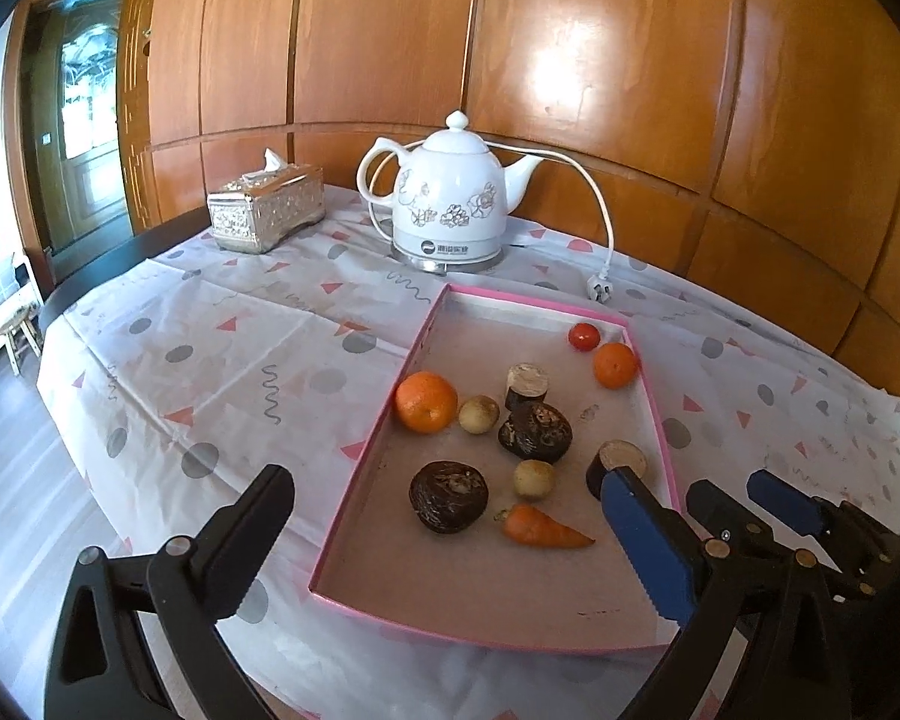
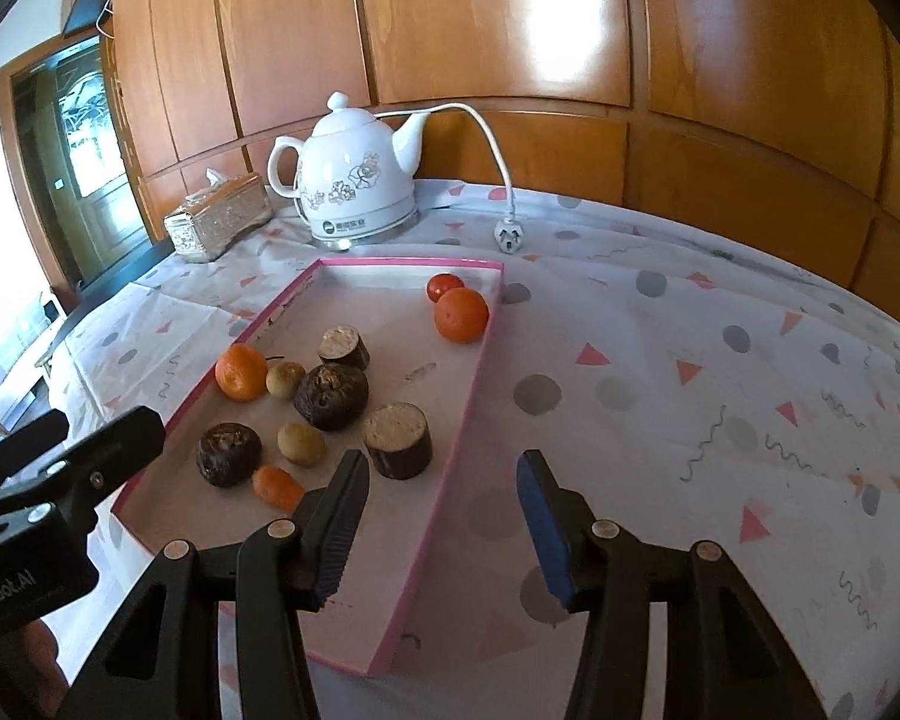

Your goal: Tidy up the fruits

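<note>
A pink-rimmed tray point(image 1: 384, 420) point(image 2: 480, 360) holds several fruits: a large orange point(image 1: 426, 402) point(image 2: 241, 372), a small orange point(image 1: 615, 365) point(image 2: 461, 315), a red tomato point(image 1: 584, 336) point(image 2: 444, 286), a small carrot point(image 1: 540, 527) point(image 2: 277, 486), dark round fruits point(image 1: 448, 496) point(image 2: 229, 454), pale round ones point(image 1: 534, 479) point(image 2: 301, 443) and dark cut cylinders point(image 1: 621, 462) point(image 2: 399, 438). My left gripper point(image 1: 450, 516) is open and empty over the tray's near end. My right gripper point(image 2: 444, 480) is open and empty over the tray's right rim; it also shows in the left wrist view point(image 1: 738, 504).
A white floral kettle point(image 1: 450, 204) point(image 2: 354, 180) with cord and plug point(image 1: 600, 288) point(image 2: 507, 237) stands behind the tray. A silver tissue box point(image 1: 267, 207) point(image 2: 219, 219) sits at the back left. A patterned cloth point(image 1: 210, 360) point(image 2: 690, 390) covers the table; a wood-panelled wall is behind.
</note>
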